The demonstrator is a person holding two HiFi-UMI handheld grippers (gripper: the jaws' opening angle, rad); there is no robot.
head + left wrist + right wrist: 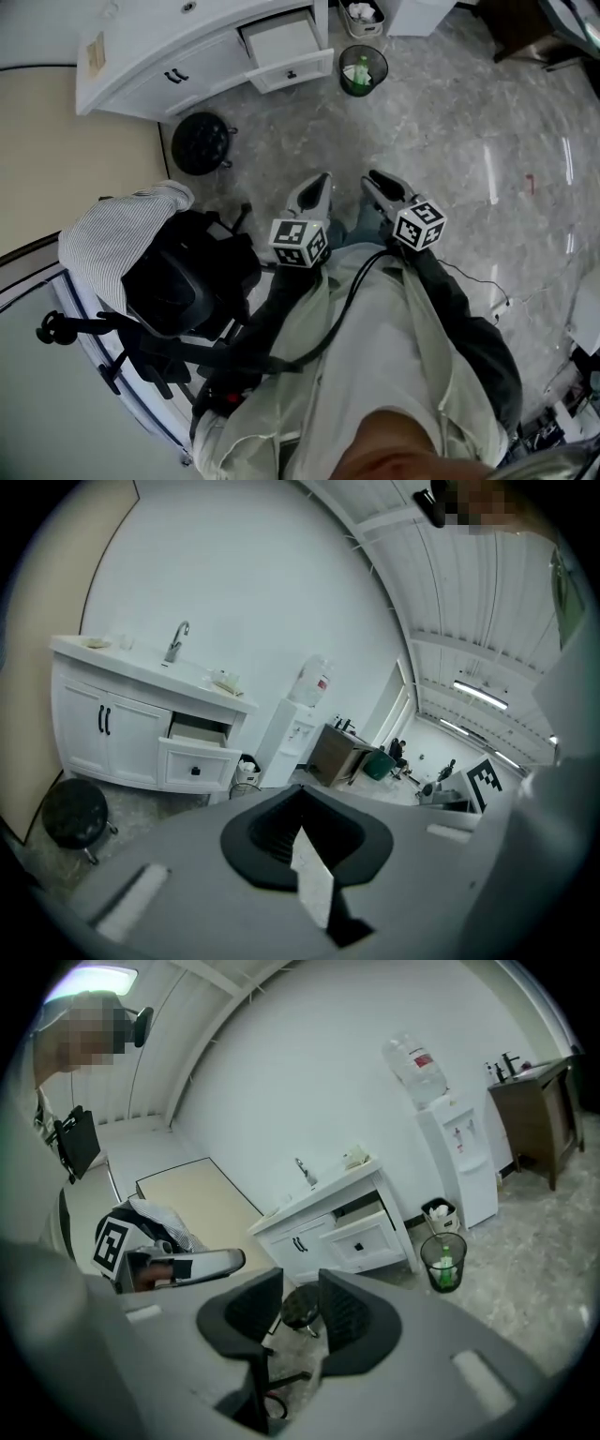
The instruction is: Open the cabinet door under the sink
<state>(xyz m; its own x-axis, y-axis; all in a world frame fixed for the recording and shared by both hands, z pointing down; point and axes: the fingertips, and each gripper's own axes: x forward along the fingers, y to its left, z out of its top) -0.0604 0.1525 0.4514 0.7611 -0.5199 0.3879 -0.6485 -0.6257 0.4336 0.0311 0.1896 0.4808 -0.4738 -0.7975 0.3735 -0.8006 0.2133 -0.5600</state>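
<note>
Facing: white vanity cabinet (141,58) against the wall, well apart from both grippers, across a grey marbled floor (450,141).
Cabinet doors (114,731): below the tap (176,641), both closed, two black handles (175,75) side by side at the middle seam.
Drawer (286,45): just beside the doors, pulled out.
Stool (200,142): round, black, on the floor in front of the cabinet doors.
Left gripper (322,180): held up before the chest, jaws pressed together, nothing between them.
Right gripper (372,178): beside the left one, jaws spread, pinching nothing; only the far-off stool visible through the gap.
Waste bin (343,80): black mesh, near the drawer, green bottle (362,71) inside.
Chair (187,277): black, at the person's left, striped cloth (117,239) draped over it.
</note>
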